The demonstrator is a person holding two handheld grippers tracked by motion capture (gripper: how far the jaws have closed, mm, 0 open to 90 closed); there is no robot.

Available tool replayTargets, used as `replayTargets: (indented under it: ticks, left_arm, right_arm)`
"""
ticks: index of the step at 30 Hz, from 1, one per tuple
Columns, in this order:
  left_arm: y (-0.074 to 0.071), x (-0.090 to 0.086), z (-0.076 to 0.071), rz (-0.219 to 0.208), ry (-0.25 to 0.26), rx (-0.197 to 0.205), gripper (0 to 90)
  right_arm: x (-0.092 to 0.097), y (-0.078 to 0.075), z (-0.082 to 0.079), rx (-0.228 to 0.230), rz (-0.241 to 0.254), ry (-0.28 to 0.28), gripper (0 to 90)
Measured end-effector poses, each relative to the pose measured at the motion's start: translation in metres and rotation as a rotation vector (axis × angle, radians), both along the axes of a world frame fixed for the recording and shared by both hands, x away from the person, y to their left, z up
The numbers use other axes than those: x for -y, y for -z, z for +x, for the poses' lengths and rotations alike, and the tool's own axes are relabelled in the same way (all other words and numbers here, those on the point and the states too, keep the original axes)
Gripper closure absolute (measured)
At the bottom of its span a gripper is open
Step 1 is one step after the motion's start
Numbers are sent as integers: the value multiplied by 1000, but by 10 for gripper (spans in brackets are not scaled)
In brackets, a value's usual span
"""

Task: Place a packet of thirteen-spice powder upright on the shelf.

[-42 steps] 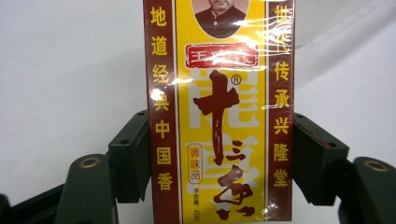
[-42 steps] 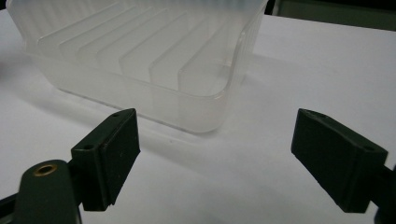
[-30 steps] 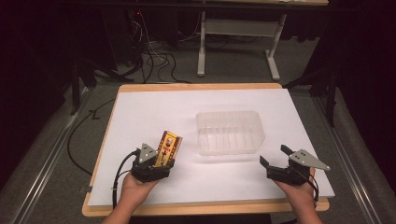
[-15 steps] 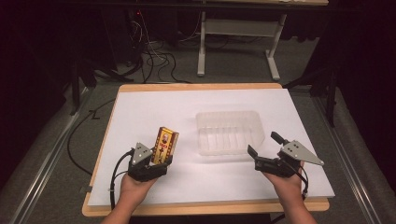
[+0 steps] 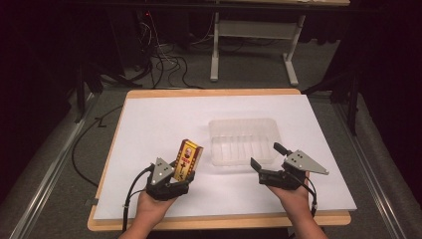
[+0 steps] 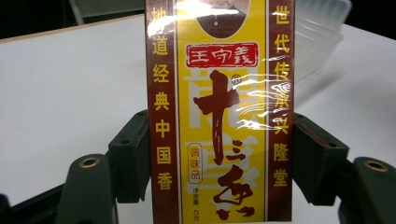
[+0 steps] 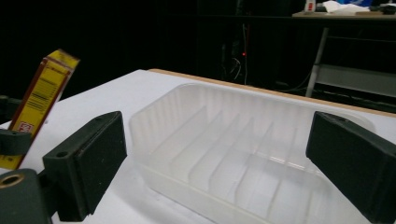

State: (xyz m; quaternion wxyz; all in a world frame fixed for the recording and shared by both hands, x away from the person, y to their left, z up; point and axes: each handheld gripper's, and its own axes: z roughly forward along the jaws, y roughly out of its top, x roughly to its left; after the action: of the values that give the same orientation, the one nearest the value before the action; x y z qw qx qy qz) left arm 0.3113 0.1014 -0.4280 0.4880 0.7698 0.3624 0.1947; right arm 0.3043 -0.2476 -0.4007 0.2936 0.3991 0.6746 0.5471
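Fingers of our left gripper [image 5: 180, 175] clamp the yellow seasoning box [image 5: 186, 158]; our right gripper [image 5: 263, 157] gapes near the clear tray [image 5: 243, 141]. We should steady that tray first.

Clear tray [image 5: 243, 140] between open jaws

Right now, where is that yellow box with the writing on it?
In the high view, the yellow box is held in the left tongs near the table's front-left, just left of the clear plastic tray.

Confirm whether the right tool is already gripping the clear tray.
No: the right tool is open, its jaws apart just short of the clear plastic tray.
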Motion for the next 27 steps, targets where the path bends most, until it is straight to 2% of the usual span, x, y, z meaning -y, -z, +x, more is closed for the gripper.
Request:
replayTargets:
  ticks: [5,16,22,27]
  left_arm:
    - [-1,22,-8,-6,34,13,326]
    - [6,71,-21,32,98,10,326]
    - [7,85,-23,60,135,17,325]
    - [8,86,-27,50,146,17,325]
  right_arm:
    - [-12,0,-7,-18,21,-58,62]
    - [-34,2,-10,-69,63,-135,77]
    - [-41,5,-10,-84,70,-155,121]
    - [-45,9,-10,-100,74,-167,172]
